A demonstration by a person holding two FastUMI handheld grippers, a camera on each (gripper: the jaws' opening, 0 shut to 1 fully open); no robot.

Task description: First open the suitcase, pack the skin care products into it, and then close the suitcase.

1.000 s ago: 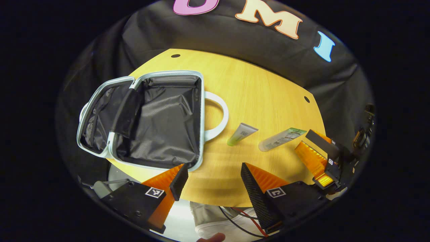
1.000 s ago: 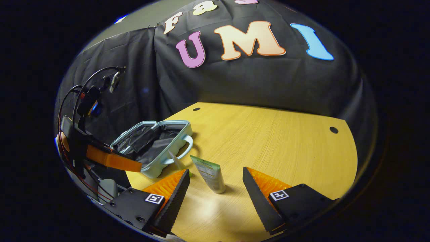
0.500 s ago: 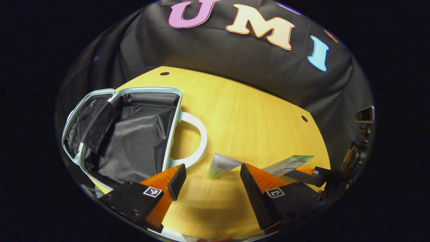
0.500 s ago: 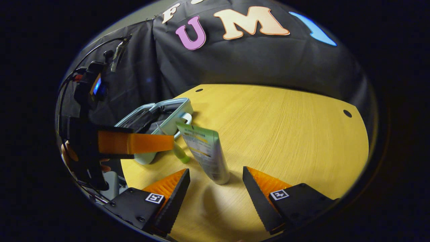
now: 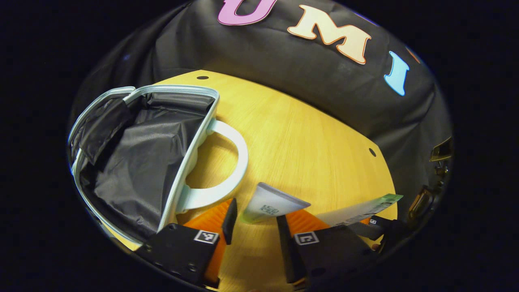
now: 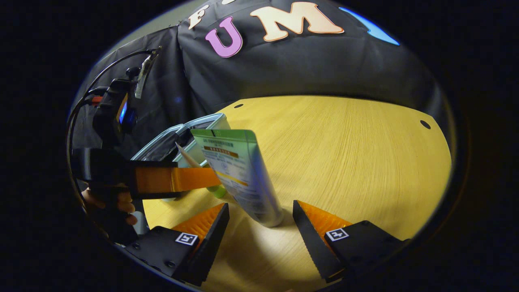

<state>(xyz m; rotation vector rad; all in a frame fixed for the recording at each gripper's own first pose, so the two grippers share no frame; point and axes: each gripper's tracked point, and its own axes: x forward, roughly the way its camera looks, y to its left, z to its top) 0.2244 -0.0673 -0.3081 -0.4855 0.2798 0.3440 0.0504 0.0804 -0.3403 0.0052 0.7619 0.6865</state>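
Wooden table [image 5: 308,142] with open suitcase [image 5: 134,154], two tubes [image 5: 271,205].

Worktop [image 5: 308,134]: light wood, round-edged, with small dark holes near its rim. On it lie the open suitcase [image 5: 134,162] with its pale handle flat, a small green-capped tube [image 5: 271,205] just beside the handle, and a larger green-topped tube [image 6: 239,170] near that.

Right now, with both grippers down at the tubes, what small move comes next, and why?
Probably close the left gripper on the small tube: its cap end lies between the open fingers. The right gripper likewise straddles the green-topped tube, and the suitcase lies open.
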